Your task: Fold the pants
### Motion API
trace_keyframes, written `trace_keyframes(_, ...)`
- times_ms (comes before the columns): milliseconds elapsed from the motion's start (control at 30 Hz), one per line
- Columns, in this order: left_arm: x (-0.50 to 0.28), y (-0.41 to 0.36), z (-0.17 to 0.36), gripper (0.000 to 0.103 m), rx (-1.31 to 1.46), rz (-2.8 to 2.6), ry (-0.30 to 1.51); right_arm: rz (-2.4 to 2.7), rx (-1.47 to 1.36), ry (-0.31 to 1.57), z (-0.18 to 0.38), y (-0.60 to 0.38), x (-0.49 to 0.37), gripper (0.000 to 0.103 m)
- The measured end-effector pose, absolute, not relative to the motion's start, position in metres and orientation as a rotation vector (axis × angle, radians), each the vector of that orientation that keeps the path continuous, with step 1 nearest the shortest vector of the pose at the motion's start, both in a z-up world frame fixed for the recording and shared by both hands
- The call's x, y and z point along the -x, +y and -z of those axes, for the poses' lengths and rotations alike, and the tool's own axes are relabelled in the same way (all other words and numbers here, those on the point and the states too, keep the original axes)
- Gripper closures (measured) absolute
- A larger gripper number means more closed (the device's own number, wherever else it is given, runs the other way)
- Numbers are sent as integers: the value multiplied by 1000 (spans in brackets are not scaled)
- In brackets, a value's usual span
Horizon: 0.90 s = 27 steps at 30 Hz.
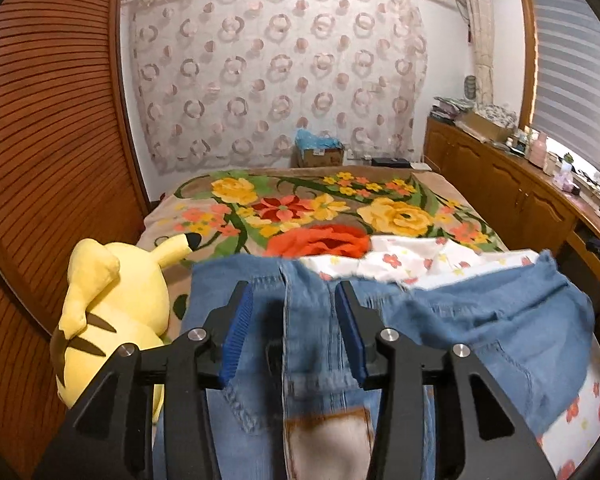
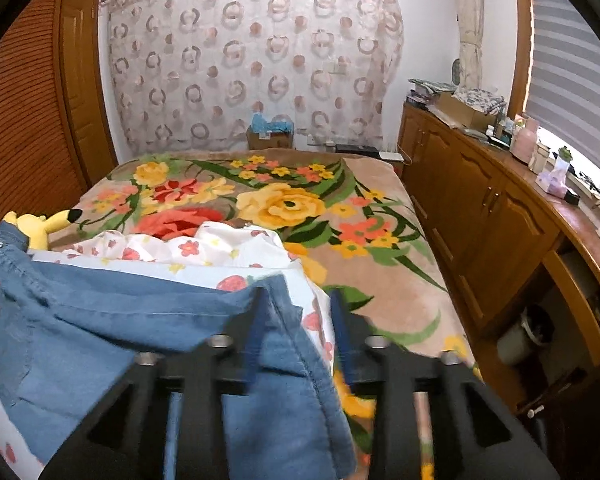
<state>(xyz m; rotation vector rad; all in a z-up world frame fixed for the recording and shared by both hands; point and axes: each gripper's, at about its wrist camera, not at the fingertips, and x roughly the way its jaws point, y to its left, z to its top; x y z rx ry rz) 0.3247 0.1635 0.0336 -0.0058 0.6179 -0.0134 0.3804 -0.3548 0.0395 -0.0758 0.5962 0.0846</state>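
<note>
Light blue denim pants (image 1: 480, 320) lie across the near end of the bed, waistband end by the left gripper, and they also show in the right wrist view (image 2: 120, 320). My left gripper (image 1: 294, 300) is open, its blue pads on either side of the waistband and belt loop, above a brown label patch (image 1: 332, 440). My right gripper (image 2: 296, 308) is open, with the pants' edge lying between its pads. Whether either pad touches the cloth is unclear.
A yellow plush toy (image 1: 112, 320) sits at the left by the wooden slatted wall. A white floral sheet (image 1: 420, 258) lies under the pants on the flowered blanket (image 2: 284, 200). Wooden cabinets (image 2: 480, 208) with clutter run along the right. A cardboard box (image 1: 320, 154) stands beyond the bed.
</note>
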Motion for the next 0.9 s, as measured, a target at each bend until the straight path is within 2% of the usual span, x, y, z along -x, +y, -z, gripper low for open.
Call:
trace_keyframes(67, -313, 163, -32, 58, 12, 32, 625, -108, 76, 588, -43, -355, -367, 65)
trace_keyframes(133, -302, 161, -29, 51, 20, 57, 645, -126, 75, 588, -45, -355, -352, 65)
trace_keyframes(200, -290, 158, -24, 20, 20, 62, 651, -145, 75, 585, -47, -357, -335, 65)
trace_keyframes(533, -242, 145, -11, 19, 60, 110, 656, -192, 56, 629, -40, -377, -281, 65)
trace_keyframes(900, -216, 146, 22, 19, 87, 123, 718, -175, 5, 813, 2, -402, -270, 65)
